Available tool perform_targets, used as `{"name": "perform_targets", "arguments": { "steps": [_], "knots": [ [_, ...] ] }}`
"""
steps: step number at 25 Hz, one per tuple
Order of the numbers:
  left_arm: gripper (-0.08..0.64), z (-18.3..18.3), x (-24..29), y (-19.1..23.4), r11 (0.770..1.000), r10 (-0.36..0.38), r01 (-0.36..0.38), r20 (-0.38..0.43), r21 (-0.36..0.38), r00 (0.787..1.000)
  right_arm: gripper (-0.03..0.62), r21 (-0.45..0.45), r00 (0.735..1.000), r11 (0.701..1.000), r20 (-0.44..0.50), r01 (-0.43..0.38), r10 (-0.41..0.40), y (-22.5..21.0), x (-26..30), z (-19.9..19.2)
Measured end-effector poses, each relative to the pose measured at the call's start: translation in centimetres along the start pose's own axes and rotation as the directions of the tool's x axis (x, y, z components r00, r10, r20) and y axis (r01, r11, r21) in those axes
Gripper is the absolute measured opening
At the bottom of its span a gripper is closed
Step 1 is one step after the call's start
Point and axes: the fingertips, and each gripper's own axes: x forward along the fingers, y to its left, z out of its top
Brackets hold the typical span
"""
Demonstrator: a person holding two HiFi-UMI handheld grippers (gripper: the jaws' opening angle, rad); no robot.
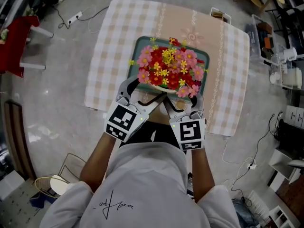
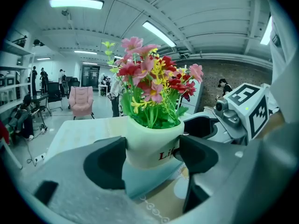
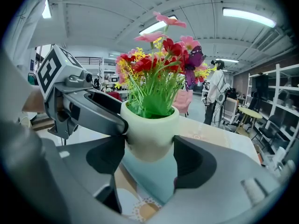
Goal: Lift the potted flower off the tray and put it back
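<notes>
The cream ceramic pot of red, pink and yellow flowers (image 1: 168,70) hangs upright, apparently just above the teal rectangular tray (image 1: 140,45). The left gripper (image 2: 153,153) and right gripper (image 3: 149,148) both clamp it between their fingers, side by side.

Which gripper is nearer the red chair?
Left. The left gripper grips the potted flower on the side toward the red chair; the right gripper grips its far side.

The scene holds 1 potted flower (image 1: 168,68), 1 tray (image 1: 145,44), 1 table (image 1: 114,42), 1 left gripper (image 2: 152,155) and 1 right gripper (image 3: 149,153).
</notes>
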Motion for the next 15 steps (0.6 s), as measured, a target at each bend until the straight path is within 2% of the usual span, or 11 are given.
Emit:
{"name": "perform_targets", "arguments": {
  "steps": [15],
  "knots": [
    [0.359, -1.0, 1.7, 2.8, 0.998, 0.046, -0.046, -0.023, -0.034, 0.999, 0.336, -0.010, 0.998, 0.998, -0.018, -0.058, 0.058, -0.7, 3.5, -0.5]
  ]
}}
